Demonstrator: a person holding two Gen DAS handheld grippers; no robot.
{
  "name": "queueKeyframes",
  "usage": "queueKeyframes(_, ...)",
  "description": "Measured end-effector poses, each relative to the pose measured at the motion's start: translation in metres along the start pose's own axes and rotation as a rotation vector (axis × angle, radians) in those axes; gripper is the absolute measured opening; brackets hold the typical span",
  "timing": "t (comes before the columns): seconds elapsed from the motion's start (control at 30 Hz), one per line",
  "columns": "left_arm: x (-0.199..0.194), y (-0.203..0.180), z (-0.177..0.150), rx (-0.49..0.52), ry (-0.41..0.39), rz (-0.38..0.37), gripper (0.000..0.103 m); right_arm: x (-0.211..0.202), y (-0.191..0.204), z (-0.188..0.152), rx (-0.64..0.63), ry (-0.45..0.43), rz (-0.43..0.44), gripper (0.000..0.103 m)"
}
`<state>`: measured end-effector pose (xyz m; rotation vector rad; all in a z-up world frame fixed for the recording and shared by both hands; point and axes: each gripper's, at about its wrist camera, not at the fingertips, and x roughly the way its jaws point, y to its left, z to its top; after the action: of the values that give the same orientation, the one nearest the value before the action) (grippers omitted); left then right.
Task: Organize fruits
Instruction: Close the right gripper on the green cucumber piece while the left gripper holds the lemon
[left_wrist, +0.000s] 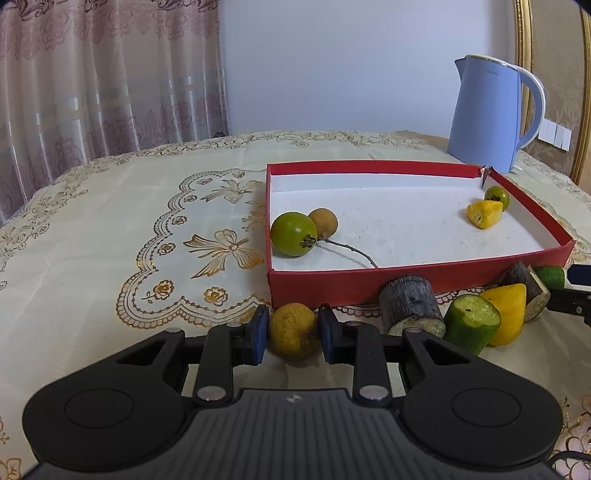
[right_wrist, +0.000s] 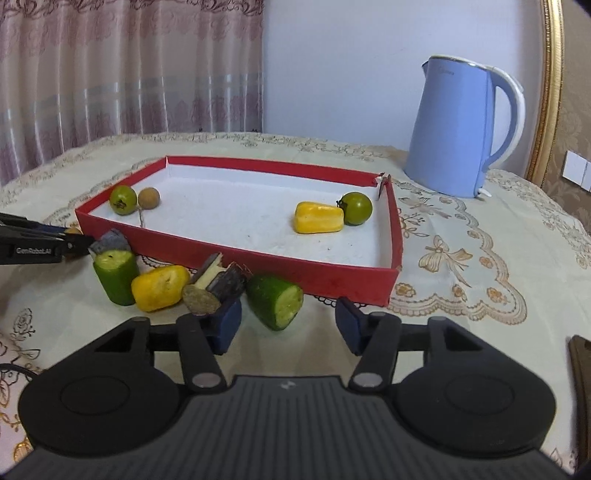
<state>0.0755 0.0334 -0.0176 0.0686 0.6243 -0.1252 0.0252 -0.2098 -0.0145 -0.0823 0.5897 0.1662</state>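
The left gripper (left_wrist: 291, 332) sits low over the worktop, jaws narrowly parted around a longan. The right gripper (right_wrist: 290, 325) hovers level, jaws wide apart.

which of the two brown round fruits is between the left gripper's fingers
The brown fruit on the tablecloth, outside the red box, sits between the left gripper fingers. The other brown fruit lies inside the box.

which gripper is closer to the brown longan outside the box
Left. The left gripper has the longan between its fingers, in front of the red box. The right gripper is open farther right, by a green cucumber piece.
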Motion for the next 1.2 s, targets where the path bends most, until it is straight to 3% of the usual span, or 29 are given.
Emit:
queueKeyframes(0.5, 0.000, -0.001, 0.000, -0.002, -0.001, 0.000, 0.027, 0.021, 0.004, 0.008, -0.041, 0.046, 0.052, 0.034)
queueKeyframes(0.67, 0.000, 0.002, 0.000, -0.016, -0.002, -0.010, 0.028, 0.009, 0.014, 0.004, -0.077, 0.014, 0.001, 0.033)
queueKeyframes(0.93, -0.001, 0.006, 0.000, -0.039, -0.007, -0.026, 0.028, -0.005, 0.004, -0.005, -0.029, 0.002, 0.004, 0.033)
queueKeyframes(1.2, -0.014, 0.009, -0.002, -0.062, -0.078, -0.025, 0.028, -0.006, -0.007, -0.010, 0.033, -0.008, 0.026, 0.034)
